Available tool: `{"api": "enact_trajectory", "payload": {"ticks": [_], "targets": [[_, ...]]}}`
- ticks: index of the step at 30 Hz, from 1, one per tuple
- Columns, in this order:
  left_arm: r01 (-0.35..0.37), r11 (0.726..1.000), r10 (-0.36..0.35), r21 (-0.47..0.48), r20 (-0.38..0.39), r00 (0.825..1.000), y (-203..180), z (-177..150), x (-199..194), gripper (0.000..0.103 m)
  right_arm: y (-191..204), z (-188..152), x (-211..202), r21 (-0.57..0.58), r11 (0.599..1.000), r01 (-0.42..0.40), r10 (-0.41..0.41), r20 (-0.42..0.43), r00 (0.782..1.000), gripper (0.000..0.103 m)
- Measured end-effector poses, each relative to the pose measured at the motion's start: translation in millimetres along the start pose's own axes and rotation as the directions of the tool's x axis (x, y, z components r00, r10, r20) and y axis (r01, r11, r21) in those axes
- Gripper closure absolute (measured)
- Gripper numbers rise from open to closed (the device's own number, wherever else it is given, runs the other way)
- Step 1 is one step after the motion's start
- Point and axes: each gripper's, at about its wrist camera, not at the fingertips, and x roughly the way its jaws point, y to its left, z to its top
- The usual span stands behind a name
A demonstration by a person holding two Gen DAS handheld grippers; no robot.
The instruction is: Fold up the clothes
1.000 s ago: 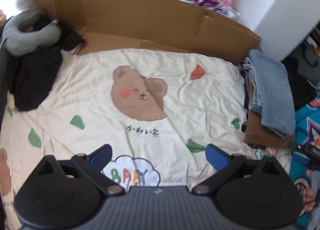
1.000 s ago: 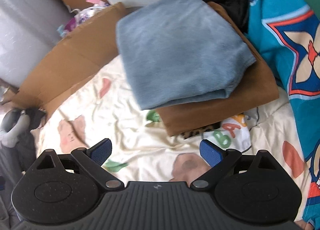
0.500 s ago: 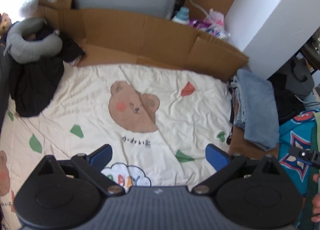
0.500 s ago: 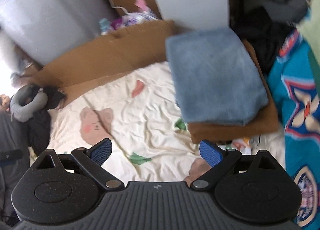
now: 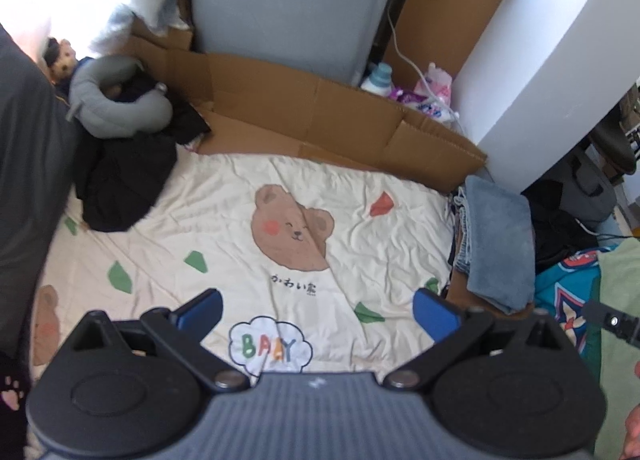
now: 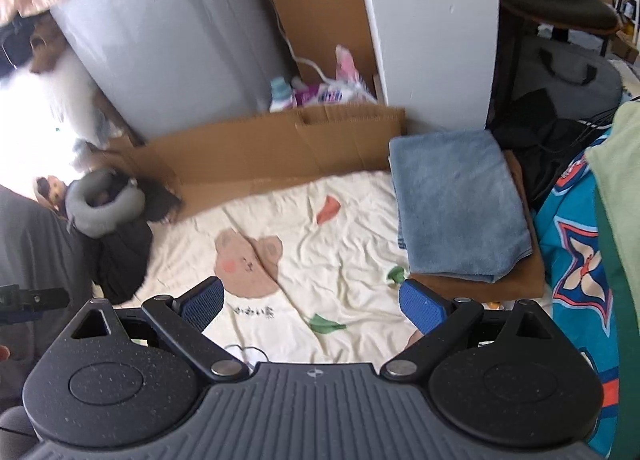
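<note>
We are holding both the left gripper (image 5: 316,310) and the right gripper (image 6: 311,302) released and empty above the bedsheet (image 5: 224,219), while the unfolded black garment (image 5: 120,183) is lying far left, nearer our left gripper.

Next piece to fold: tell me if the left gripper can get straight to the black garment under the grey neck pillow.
Probably yes. The left gripper is open and empty; only bare bear-print sheet lies between it and the black garment. The neck pillow weighs down its far end.
</note>
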Motion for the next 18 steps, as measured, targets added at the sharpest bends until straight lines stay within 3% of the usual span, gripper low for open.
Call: {"api": "enact_trajectory", "payload": {"ticks": [7,18], "targets": [[0.008,1.0,-0.007,-0.01,0.088,0.996,20,2,-75,0.001,17,-10,-57,-0.009,1.0,0.0,0.001,0.068,0.998,0.005],[-0.031,0.996,0.043,-0.084,0.135,0.99,55,-24,-139,0.001,44,-41,-116,-0.081,0.995,-0.062,0.071,0.11,0.991,0.005]]}}
